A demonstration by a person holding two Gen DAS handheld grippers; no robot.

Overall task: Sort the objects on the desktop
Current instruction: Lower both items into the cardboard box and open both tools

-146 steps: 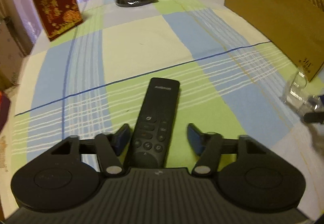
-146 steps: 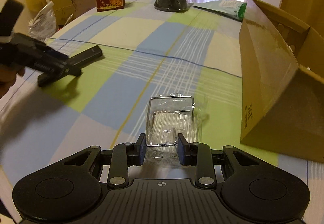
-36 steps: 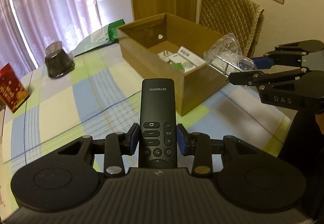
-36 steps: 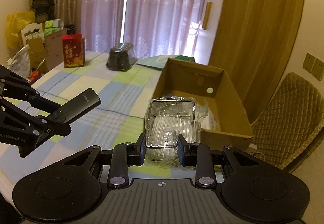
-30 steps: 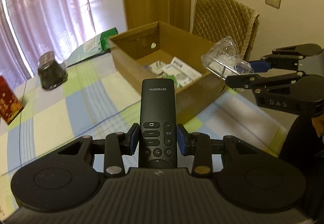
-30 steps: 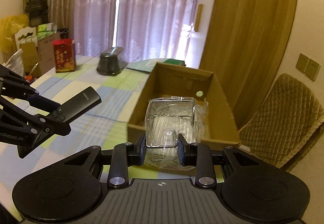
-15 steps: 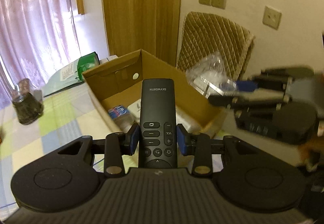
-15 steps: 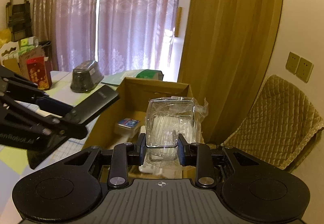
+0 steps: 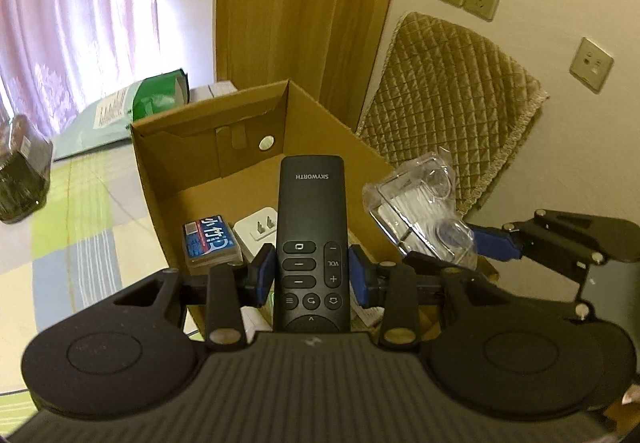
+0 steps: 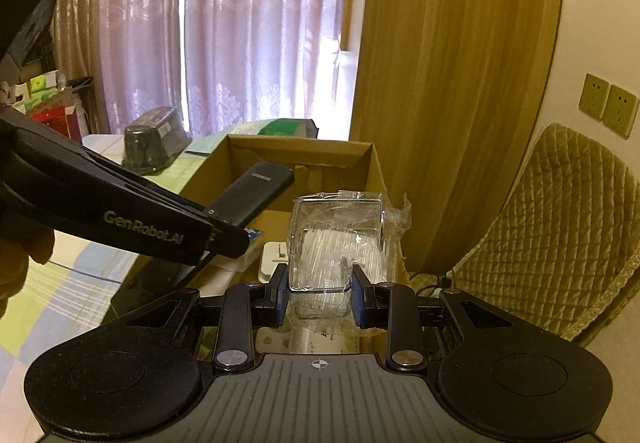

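1. Gripping a black remote control, the left gripper has its blue pads pressed against the remote's two long sides, near the button end; the remote points forward, with its "SKYWORTH" end out over the open cardboard box.
2. Seen from the right wrist view, the same remote juts out of the left gripper at a slant, its far end above the box interior.
3. The right gripper is clamped on a clear plastic box wrapped in crinkled film, one pad on either side of its lower part.
4. In the left wrist view that clear plastic box sits at the tips of the right gripper, just past the right wall of the cardboard box.
5. Inside the cardboard box lie a blue-labelled packet and, just beside it, a white plug adapter; more white items lower down are partly hidden by the grippers.
6. The cardboard box stands on a table with a checked cloth in green, blue and white.
7. Further back on the table are a dark wrapped container and a green-and-white bag.
8. A chair with a quilted cover stands by the wall to the right, below wall sockets.
9. Pink curtains hang behind the table.
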